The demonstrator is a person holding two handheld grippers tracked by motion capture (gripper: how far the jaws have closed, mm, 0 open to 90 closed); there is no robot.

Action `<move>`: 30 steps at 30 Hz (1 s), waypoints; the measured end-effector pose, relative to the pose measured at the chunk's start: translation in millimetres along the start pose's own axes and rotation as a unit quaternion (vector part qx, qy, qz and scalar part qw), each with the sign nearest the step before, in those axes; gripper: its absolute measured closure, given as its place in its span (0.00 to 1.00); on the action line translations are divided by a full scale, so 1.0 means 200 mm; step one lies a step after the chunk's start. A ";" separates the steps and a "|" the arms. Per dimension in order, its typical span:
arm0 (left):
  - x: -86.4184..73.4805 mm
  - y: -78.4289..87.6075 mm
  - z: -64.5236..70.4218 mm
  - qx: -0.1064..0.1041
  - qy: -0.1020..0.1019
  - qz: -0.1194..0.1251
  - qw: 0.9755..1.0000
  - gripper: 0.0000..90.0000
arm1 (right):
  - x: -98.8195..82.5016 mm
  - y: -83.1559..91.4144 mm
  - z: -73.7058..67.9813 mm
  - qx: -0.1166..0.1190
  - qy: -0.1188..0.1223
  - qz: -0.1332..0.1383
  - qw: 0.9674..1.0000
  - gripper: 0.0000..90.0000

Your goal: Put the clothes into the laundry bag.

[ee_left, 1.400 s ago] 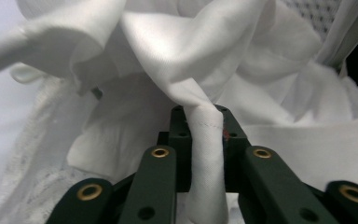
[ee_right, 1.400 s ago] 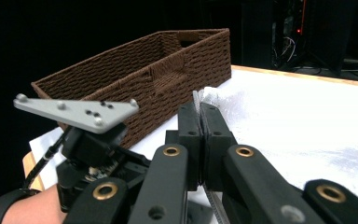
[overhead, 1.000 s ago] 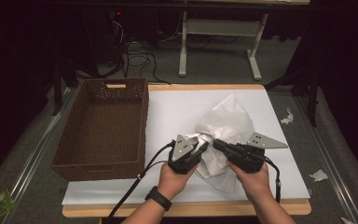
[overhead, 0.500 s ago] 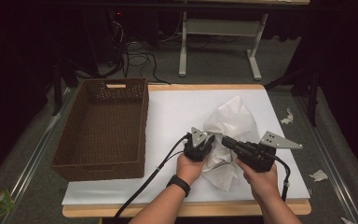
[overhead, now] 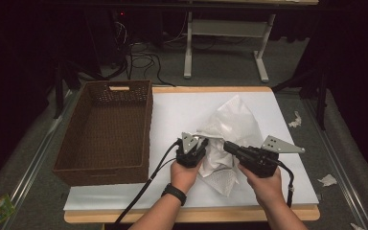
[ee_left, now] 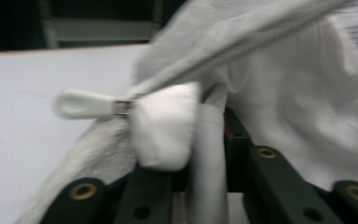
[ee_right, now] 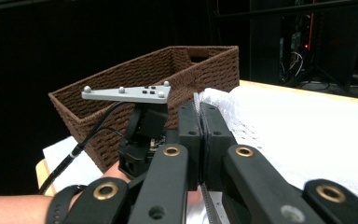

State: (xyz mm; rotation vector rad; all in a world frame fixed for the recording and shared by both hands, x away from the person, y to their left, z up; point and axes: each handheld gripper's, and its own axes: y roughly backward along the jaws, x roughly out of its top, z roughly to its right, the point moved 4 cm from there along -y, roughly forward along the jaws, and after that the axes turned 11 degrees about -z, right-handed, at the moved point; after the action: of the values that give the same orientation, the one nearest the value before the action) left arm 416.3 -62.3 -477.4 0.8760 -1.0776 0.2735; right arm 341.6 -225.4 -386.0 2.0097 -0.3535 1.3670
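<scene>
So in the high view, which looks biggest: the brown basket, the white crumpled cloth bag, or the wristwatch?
1. Brown woven basket, biggest.
2. White crumpled cloth bag, smaller than the basket.
3. Black wristwatch, by far the smallest.

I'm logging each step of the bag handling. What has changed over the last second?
Both hands drew toward the table's near edge. The left gripper shifted right along the white zippered bag; its jaws have just been opening, fabric between them. The right gripper stays shut on the bag's edge. The wicker basket hasn't moved.

Dark lab, white-topped table (overhead: 182,108), floor cables (overhead: 141,62)
</scene>
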 end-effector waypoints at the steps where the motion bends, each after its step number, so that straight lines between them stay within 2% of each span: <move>1: 0.00 0.01 0.02 -0.010 -0.011 -0.002 1.000 0.74 | 0.00 0.00 0.00 0.001 -0.001 -0.003 1.000 1.00; 4: 0.01 0.06 0.04 -0.051 -0.022 0.000 0.998 0.58 | -0.01 -0.01 0.01 0.001 -0.004 -0.008 1.000 1.00; 6: 0.02 0.11 0.05 -0.062 -0.028 -0.005 0.998 0.48 | -0.02 -0.02 0.01 0.001 -0.005 -0.010 1.000 1.00; 7: 0.02 0.13 0.05 -0.069 -0.028 0.001 0.997 0.46 | -0.02 -0.02 0.01 0.002 -0.004 -0.011 1.000 0.99; 13: 0.00 0.29 0.06 -0.089 -0.055 -0.004 0.995 0.39 | -0.02 -0.03 0.01 -0.001 -0.001 -0.014 1.000 0.99; 17: -0.04 0.38 0.05 -0.084 -0.073 -0.012 0.994 0.38 | -0.02 -0.03 0.00 -0.003 0.001 -0.014 1.000 0.99; 19: -0.06 0.42 0.04 -0.075 -0.082 -0.011 0.994 0.38 | -0.02 -0.03 0.00 -0.004 0.001 -0.014 1.000 0.99; 23: -0.11 0.47 0.01 -0.063 -0.080 -0.015 0.995 0.37 | -0.02 -0.03 0.00 -0.003 0.001 -0.014 1.000 0.99; 28: -0.14 0.48 -0.03 -0.046 -0.073 -0.014 0.996 0.31 | -0.02 -0.03 0.00 -0.001 0.000 -0.015 1.000 1.00; 30: -0.14 0.49 -0.04 -0.036 -0.079 -0.006 0.996 0.30 | -0.02 -0.03 0.00 -0.003 0.000 -0.016 1.000 0.99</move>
State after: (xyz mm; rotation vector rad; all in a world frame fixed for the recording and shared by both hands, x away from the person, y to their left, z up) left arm 350.2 11.5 -455.8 0.8484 -1.2207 0.1566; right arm 342.9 -221.4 -391.4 2.0026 -0.3242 1.3451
